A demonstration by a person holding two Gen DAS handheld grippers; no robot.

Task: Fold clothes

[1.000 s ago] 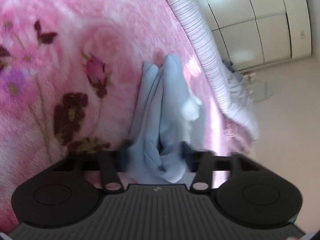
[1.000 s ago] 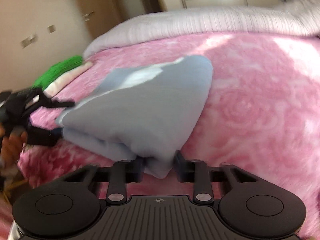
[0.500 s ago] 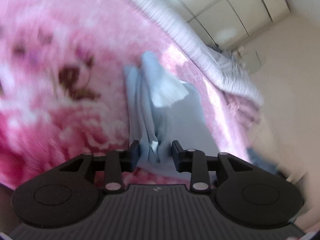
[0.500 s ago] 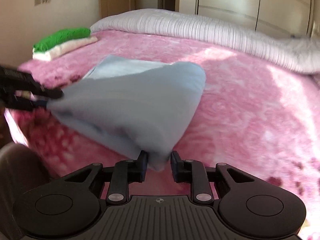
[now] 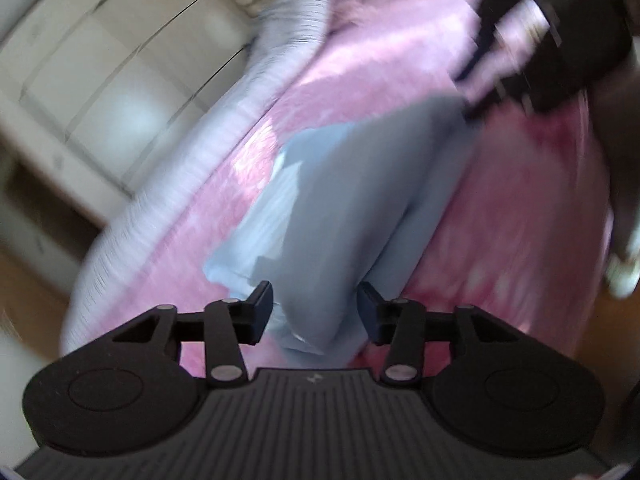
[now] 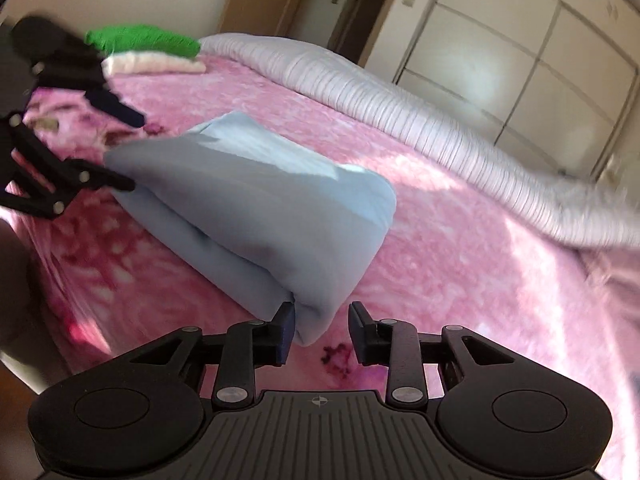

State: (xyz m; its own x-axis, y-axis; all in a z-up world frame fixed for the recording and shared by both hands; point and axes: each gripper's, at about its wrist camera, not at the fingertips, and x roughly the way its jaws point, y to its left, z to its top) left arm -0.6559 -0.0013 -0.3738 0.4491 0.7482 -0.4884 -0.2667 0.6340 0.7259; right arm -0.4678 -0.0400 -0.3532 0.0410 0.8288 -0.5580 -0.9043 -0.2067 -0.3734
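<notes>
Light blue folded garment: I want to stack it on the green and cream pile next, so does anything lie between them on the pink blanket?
Nothing visible does. The light blue folded garment and the green and cream pile are separated only by bare pink floral blanket, though the left gripper hangs over part of that stretch.

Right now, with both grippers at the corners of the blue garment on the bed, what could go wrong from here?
1. The right gripper is opening; the folded blue garment touches only one pad, so that corner may flop and loosen the fold.
2. The left gripper stands open around bunched cloth; pulling away could drag it askew.
3. The garment lies near the edge of the pink blanket and could slide off.
</notes>
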